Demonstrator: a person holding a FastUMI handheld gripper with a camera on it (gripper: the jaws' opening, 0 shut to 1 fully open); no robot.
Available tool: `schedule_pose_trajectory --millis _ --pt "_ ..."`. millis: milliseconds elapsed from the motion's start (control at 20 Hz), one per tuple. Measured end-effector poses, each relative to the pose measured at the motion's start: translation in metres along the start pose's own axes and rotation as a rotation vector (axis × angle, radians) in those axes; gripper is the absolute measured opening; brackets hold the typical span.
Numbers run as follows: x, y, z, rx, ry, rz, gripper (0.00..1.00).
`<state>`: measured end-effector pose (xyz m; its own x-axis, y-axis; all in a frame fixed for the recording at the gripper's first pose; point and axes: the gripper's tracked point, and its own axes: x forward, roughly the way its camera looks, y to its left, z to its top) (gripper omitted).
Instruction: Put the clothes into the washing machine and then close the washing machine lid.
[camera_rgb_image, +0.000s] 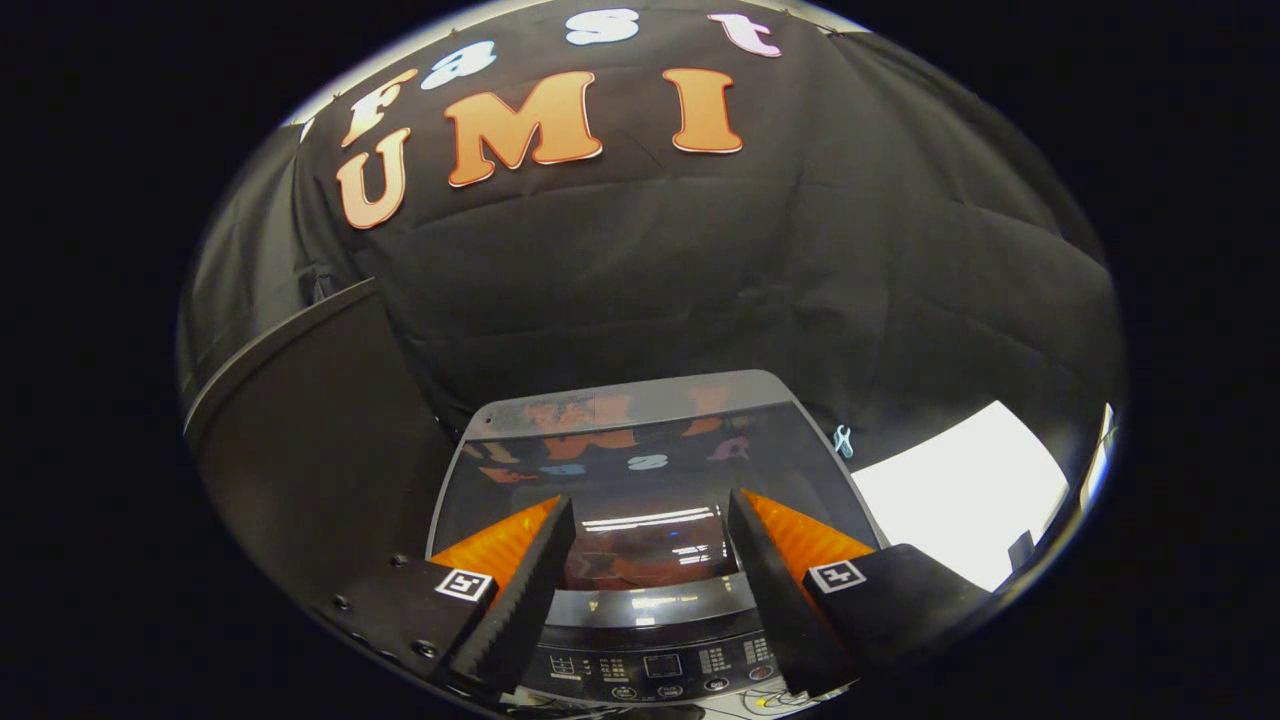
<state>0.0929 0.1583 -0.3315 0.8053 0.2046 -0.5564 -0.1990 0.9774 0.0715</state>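
Looking at the lower middle of the frame, the washing machine (650, 520) sits with its glass lid (640, 470) down flat, control panel (655, 670) nearest the camera. The gripper (650, 520) hovers over it, fingers spread wide and empty. I can't make out any clothes. Biggest risk, I'd guess: calling it done when the lid hasn't fully seated, or bumping those buttons while backing off.

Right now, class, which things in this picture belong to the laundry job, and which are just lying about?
Job:
- grey top-loading washing machine, its dark glass lid down
- gripper, fingers open, holding nothing, above the lid

Lying about:
- small pale blue clip
- dark flat panel
- white surface
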Motion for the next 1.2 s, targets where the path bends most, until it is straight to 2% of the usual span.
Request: schedule_pose_trajectory --millis 250,500,800,1200 --pt "-0.017 0.009 0.048 -0.023 -0.095 0.027 0.99" --pt "-0.036 0.038 0.114 -0.029 -0.193 0.083 0.99" --pt "-0.100 0.067 0.178 0.008 -0.332 0.104 0.99" --pt "-0.204 0.078 0.222 0.067 -0.475 0.053 0.98"
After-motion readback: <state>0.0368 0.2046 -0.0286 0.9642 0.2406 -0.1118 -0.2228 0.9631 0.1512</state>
